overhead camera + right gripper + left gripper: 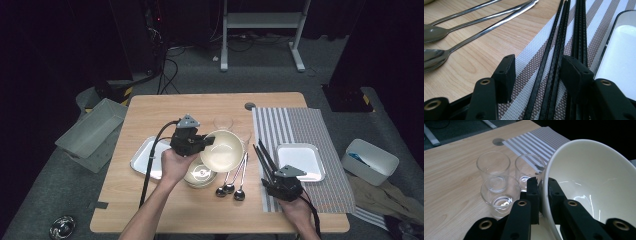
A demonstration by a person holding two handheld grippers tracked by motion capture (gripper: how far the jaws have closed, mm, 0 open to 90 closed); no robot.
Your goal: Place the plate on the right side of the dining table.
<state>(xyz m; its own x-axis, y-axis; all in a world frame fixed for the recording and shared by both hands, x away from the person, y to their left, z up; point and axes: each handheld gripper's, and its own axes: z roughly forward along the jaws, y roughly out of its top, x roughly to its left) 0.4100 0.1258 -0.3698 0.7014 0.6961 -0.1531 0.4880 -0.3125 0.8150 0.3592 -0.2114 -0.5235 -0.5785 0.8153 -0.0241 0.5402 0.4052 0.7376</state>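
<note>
My left gripper (207, 141) is shut on the rim of a cream bowl (223, 150) and holds it tilted above the table. In the left gripper view one jaw is inside the cream bowl (594, 185) and one outside, with the left gripper (543, 188) clamped on the wall. A stack of bowls (199, 176) sits just below it. My right gripper (275, 179) rests low over black chopsticks (265, 159) on the striped placemat (305, 131). In the right gripper view, the right gripper (539, 72) stands open with the chopsticks (550, 60) lying between its jaws.
Three clear glasses (500, 192) stand beyond the held bowl. Three spoons (231, 181) lie between the bowls and the placemat. A white tray (142, 157) sits at the left, and another white tray (301, 161) lies on the placemat. A grey bin (90, 131) stands off the table's left edge.
</note>
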